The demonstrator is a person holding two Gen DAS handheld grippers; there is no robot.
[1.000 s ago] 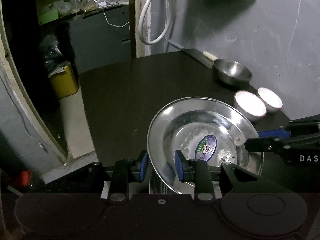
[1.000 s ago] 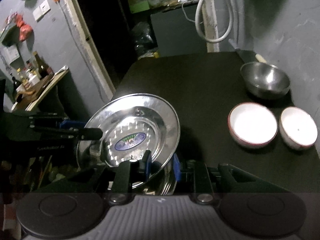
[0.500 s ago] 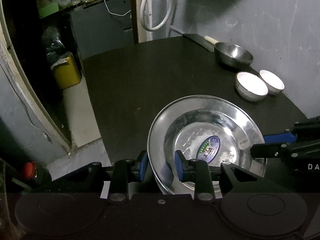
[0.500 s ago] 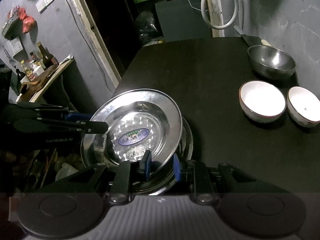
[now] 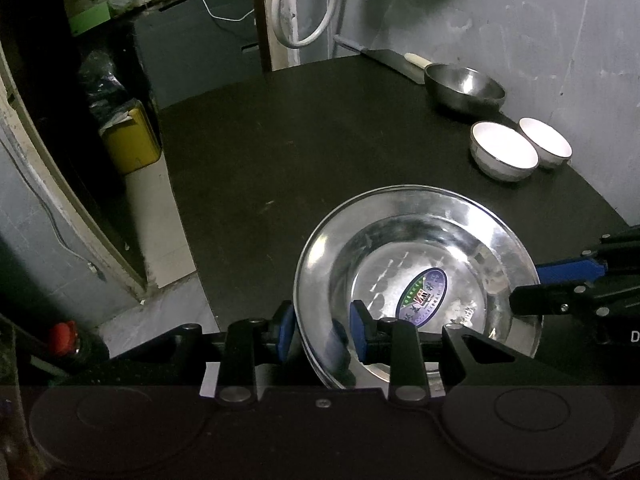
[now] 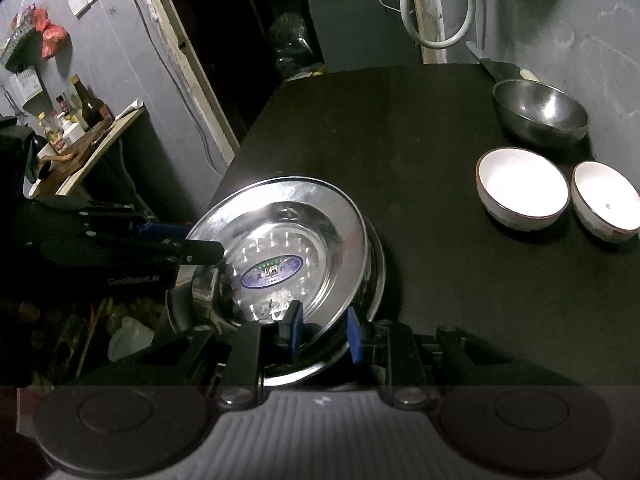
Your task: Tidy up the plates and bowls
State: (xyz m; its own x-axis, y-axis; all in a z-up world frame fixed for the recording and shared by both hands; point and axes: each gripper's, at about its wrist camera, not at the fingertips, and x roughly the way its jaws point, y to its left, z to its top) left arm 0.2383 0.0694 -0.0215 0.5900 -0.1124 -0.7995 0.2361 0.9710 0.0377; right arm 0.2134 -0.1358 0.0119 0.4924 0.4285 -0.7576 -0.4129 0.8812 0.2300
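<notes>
Both grippers grasp one steel plate.
Left gripper [image 5: 322,336] and right gripper [image 6: 324,332] clamp opposite rims of the plate [image 5: 416,280]; a second plate [image 6: 374,276] lies underneath.

A dark table [image 6: 420,128] fills the middle and right of both views. At its near edge, lower centre, a steel plate [image 6: 360,280] rests on it under another plate. In the upper right, by the wall, stands a steel bowl [image 6: 540,114], with a knife [image 6: 502,68] lying behind it. Just below the bowl, two white bowls [image 6: 522,192] [image 6: 606,206] sit side by side, nearly touching.
</notes>
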